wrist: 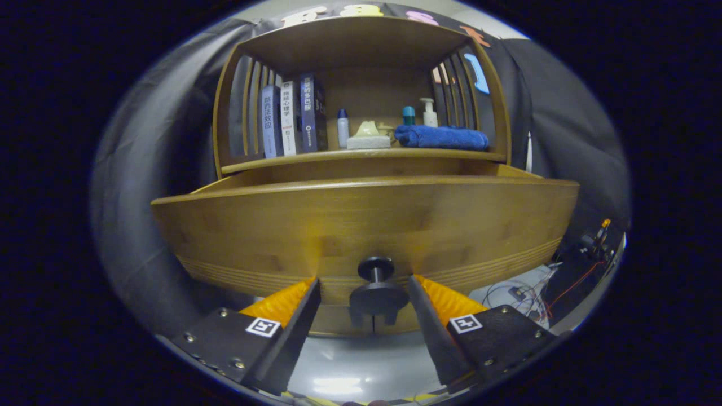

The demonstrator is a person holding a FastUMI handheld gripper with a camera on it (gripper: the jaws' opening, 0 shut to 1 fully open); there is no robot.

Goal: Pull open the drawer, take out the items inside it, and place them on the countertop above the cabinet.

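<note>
A wooden cabinet (361, 51) fills the scene, standing against a dark cloth wall. Its drawer (361, 225) is pulled out toward the camera, the broad wooden front close and curving across the middle of the scene; what lies inside the drawer is hidden behind that front. Above and farther back, the countertop (361, 157) forms an open shelf with slatted sides. On it, from left to right, stand three upright books (293, 118), a small white bottle (343, 127), a pale block with a cream object on top (368, 137), a folded blue towel (441, 137), and behind the towel a teal-capped bottle (408, 115) and a white pump bottle (430, 113). Near the camera, a dark round knob (377, 269) projects from the lower centre of the drawer front. The gripper (364, 285) is spread wide, one finger on each side of the knob, neither touching it, holding nothing. Loose wires (519, 293) lie at the lower right
</note>
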